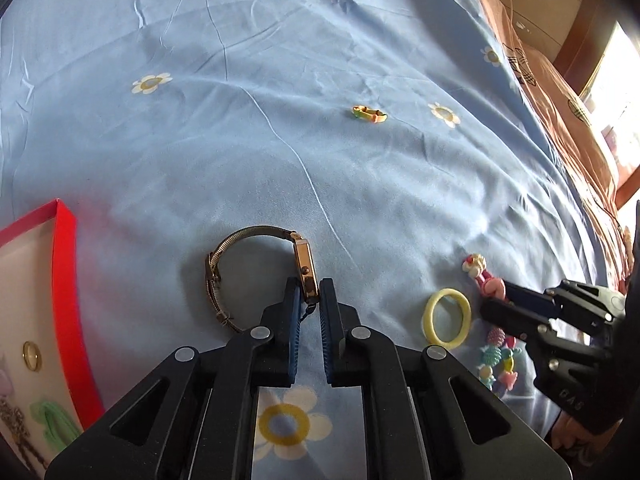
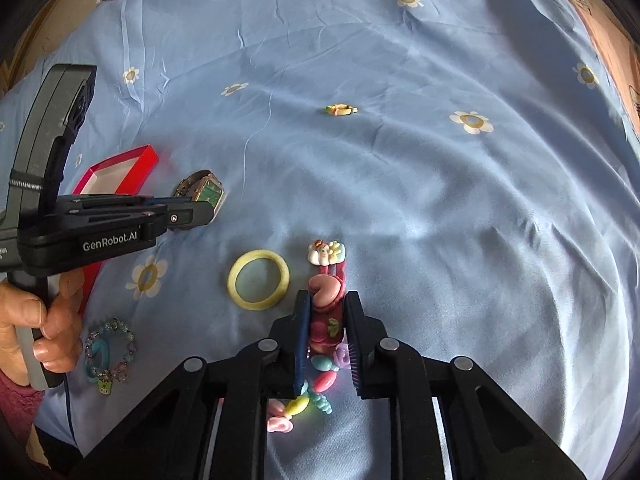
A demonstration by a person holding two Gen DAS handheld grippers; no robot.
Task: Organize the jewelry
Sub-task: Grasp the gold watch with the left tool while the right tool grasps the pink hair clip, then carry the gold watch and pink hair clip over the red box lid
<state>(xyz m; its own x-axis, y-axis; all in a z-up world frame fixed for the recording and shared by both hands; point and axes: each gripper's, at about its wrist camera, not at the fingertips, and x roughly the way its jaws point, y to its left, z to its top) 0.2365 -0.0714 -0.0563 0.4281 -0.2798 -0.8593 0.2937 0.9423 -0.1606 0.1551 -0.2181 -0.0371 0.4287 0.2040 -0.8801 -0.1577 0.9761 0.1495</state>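
My left gripper (image 1: 309,296) is shut on the case of a gold watch (image 1: 306,272) with a mesh band; the watch, green-faced, also shows in the right wrist view (image 2: 208,194). My right gripper (image 2: 328,304) is shut on a pink hair clip (image 2: 326,296) with a cartoon charm at its far end. A yellow hair ring (image 2: 258,280) lies just left of it. A pastel bead bracelet (image 2: 316,380) lies under the right gripper. A small yellow-green ring (image 2: 341,110) lies far ahead. A red jewelry box (image 1: 68,280) stands at the left.
Everything lies on a blue bedsheet (image 2: 440,200) with daisy prints. A blue bead bracelet (image 2: 110,352) lies by the person's hand at the left. The box holds a gold ring (image 1: 32,355) and green and other items. A pink quilt (image 1: 568,120) borders the right side.
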